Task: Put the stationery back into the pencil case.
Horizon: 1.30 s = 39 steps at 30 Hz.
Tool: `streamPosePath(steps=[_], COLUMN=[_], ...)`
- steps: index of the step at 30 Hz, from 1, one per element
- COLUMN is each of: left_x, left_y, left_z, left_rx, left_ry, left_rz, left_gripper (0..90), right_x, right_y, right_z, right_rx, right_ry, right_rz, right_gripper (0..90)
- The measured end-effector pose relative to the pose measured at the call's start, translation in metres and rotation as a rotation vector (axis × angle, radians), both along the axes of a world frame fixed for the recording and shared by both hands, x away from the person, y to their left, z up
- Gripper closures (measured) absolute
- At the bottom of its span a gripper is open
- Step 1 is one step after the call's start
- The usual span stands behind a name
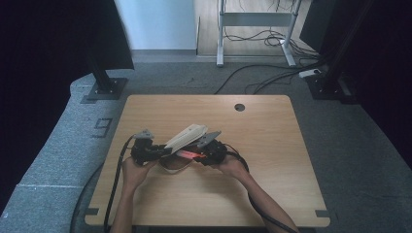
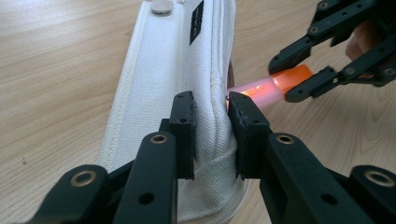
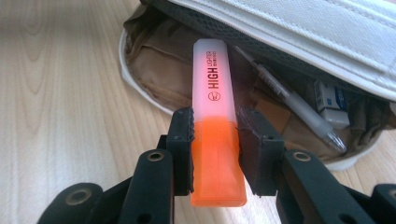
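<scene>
In the right gripper view, the white pencil case [image 3: 299, 32] beyond the right gripper [image 3: 215, 140] is running off the top and right edges, and its raised flap is hiding most of the eraser [image 3: 332, 103] and the far end of the clear pen [image 3: 294, 105]. In the left gripper view, the case wall is covering the highlighter [image 2: 268, 91] tip just beyond the left gripper [image 2: 210, 126]. From above, the highlighter is showing too small to read.

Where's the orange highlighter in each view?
High view: highlighter at centre, between the two claws, under the white pouch.
Left gripper view: upper right, held by the right claw, cap end at the pouch opening.
Right gripper view: centre, upright between the jaws.
Shared landmark: the white pouch.
</scene>
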State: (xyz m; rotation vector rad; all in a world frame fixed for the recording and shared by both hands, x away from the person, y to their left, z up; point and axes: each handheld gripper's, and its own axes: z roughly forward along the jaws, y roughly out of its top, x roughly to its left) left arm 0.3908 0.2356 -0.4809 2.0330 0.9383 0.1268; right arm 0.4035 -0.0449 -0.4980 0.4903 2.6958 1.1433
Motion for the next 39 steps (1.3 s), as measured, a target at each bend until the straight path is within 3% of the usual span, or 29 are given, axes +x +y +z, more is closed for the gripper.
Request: streamPosePath(steps=[19, 30, 39], left_x=[0.000, 0.000, 0.001], left_y=[-0.001, -0.002, -0.001], left_z=[-0.001, -0.001, -0.001], left_rx=[-0.002, 0.002, 0.001], left_ry=[0.005, 0.010, 0.011], left_rz=[-0.006, -0.010, -0.012], left_gripper=[72.4, 72.2, 72.1], right_x=[0.014, 0.023, 0.024], right_y=[0.036, 0.044, 0.034], right_z=[-0.015, -0.026, -0.025], right_rx=[-0.036, -0.064, -0.076], right_ry=[-0.017, -0.007, -0.003], right_rz=[0.013, 0.007, -0.035], right_gripper=[65.3, 64.7, 51.0])
